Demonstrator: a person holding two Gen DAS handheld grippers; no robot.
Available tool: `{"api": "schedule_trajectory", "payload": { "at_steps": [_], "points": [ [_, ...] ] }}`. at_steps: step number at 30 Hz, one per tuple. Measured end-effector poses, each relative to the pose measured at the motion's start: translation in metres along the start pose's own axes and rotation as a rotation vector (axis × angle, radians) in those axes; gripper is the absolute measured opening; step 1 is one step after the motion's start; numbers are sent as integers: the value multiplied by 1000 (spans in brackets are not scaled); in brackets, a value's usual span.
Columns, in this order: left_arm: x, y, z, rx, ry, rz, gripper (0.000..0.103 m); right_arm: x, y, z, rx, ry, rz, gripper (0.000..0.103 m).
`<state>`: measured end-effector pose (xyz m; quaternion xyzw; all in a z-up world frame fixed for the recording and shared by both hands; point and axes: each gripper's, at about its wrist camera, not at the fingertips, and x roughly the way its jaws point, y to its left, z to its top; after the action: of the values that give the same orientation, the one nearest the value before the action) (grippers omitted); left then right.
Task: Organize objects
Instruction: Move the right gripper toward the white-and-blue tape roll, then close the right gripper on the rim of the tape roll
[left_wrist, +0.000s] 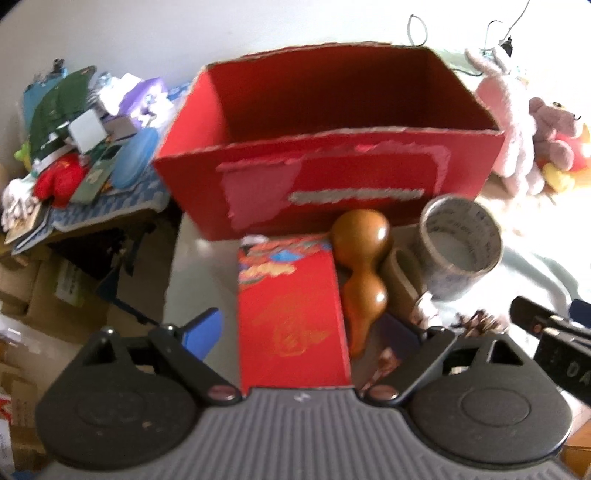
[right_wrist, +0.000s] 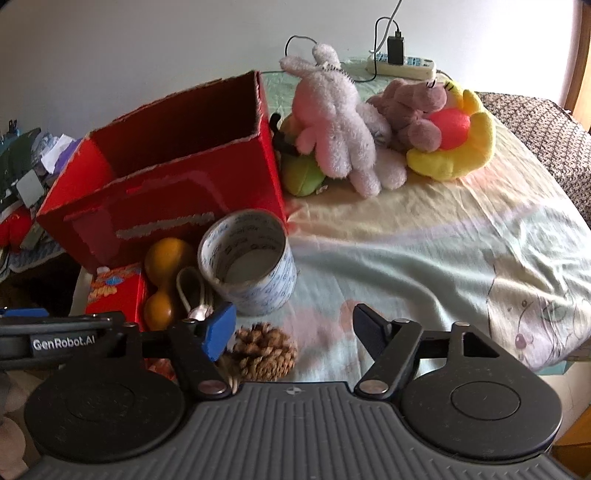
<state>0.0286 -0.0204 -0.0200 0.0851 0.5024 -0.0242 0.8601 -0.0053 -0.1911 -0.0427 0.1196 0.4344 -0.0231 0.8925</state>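
An open red cardboard box (left_wrist: 332, 177) (right_wrist: 166, 199) stands at the back, and its inside looks empty. In front of it lie a small red printed packet (left_wrist: 291, 310) (right_wrist: 114, 291), a brown wooden gourd (left_wrist: 364, 258) (right_wrist: 166, 273) and a wide tape roll (left_wrist: 461, 247) (right_wrist: 247, 262). My left gripper (left_wrist: 306, 332) is open. The packet lies between its fingers, with a gap on the blue finger's side. My right gripper (right_wrist: 295, 332) is open over a pine cone (right_wrist: 266, 350) (left_wrist: 480, 321), which sits close to its blue finger (right_wrist: 221, 328).
Plush toys, a pink rabbit (right_wrist: 332, 122) and a yellow and red one (right_wrist: 454, 144), lie right of the box on the pale sheet (right_wrist: 424, 258). A power strip (right_wrist: 402, 64) sits at the back. A cluttered pile (left_wrist: 74, 147) and cardboard cartons (left_wrist: 55, 288) fill the left.
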Motion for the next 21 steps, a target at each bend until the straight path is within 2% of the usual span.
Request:
{"api": "schedule_trajectory", "payload": {
  "at_steps": [2, 5, 9, 14, 17, 21],
  "points": [
    [1, -4, 11, 0, -4, -32, 85, 2, -4, 6, 8, -22, 8, 65],
    [2, -13, 27, 2, -33, -58, 84, 12, -12, 17, 31, -35, 22, 59],
    [10, -29, 42, 23, -36, -91, 79, 33, -21, 29, 65, -2, 71, 47],
    [26, -44, 51, 27, 5, -110, 71, 52, -27, 38, 80, 46, 146, 41],
    [34, -47, 52, 21, 32, -123, 62, 60, -27, 42, 58, 67, 179, 38],
    [45, -51, 53, -3, 75, -136, 40, 72, -30, 47, 46, 110, 213, 29]
  ]
}}
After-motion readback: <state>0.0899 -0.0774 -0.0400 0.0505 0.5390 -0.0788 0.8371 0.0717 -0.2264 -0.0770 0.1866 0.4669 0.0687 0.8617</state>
